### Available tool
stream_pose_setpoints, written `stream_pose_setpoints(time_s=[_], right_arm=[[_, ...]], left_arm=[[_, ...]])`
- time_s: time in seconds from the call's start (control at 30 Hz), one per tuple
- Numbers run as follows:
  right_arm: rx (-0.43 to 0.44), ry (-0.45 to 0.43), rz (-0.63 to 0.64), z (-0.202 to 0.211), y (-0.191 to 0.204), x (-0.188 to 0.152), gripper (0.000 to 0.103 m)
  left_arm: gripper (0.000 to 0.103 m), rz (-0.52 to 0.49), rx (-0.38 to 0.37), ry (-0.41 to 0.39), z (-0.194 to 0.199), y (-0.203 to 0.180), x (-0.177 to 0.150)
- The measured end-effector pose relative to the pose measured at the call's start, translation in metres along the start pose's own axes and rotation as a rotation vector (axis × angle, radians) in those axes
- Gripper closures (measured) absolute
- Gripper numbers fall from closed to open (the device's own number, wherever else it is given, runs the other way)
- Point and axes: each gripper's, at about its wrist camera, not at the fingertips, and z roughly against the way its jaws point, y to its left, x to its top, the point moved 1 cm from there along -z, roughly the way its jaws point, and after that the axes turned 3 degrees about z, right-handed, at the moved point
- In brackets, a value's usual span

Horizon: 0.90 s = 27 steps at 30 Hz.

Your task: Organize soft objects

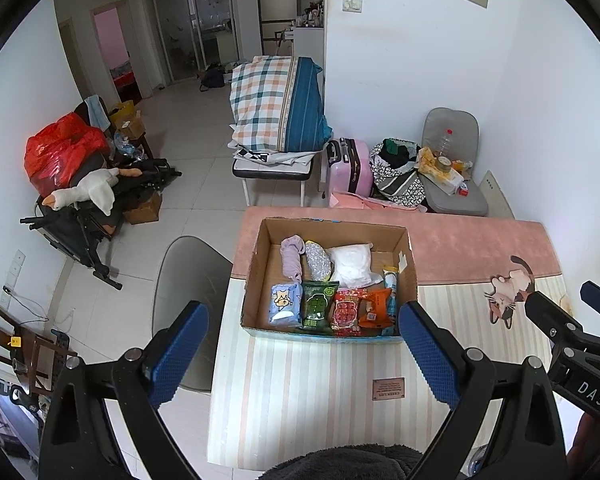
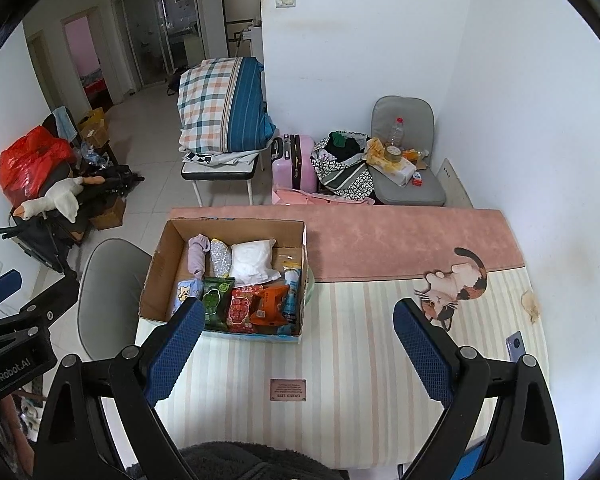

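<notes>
Beyond the cardboard box [image 1: 327, 276], across the far edge of the table [image 1: 480, 248], a pink suitcase [image 1: 347, 168] stands on the floor beside a grey chair [image 1: 456, 184] piled with a bottle and bags, and a plaid quilt [image 1: 276, 108] lies folded on a bench further back. To the left of the box a second grey chair [image 1: 188, 280] is pushed close to the table, and past it a white goose toy [image 1: 86, 192] rests on a heap of dark gear under a red bag [image 1: 60, 148]. The box itself sits open on the striped cloth, holding a lilac roll of fabric [image 1: 293, 260], a white pouch [image 1: 350, 264], a green packet [image 1: 318, 308], a red packet [image 1: 346, 312] and an orange packet [image 1: 376, 308], all packed side by side. The left hand-held gripper [image 1: 304, 356] hangs just in front of the box with its blue fingers spread wide and nothing between them. The right hand-held gripper [image 2: 300, 352] hovers near the box's right front corner, equally wide apart and empty, with a cat picture [image 2: 456, 284] on the cloth to its right.
</notes>
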Motion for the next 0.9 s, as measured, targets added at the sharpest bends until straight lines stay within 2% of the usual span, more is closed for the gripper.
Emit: stream_pose_setpoints(time_s=[0.9], right_arm=[[0.009,-0.004,-0.010,-0.0020,0.0091,0.0037,0.006]], left_arm=[[0.005,0.001,0.007,-0.003,0.0022,0.0030,0.0037]])
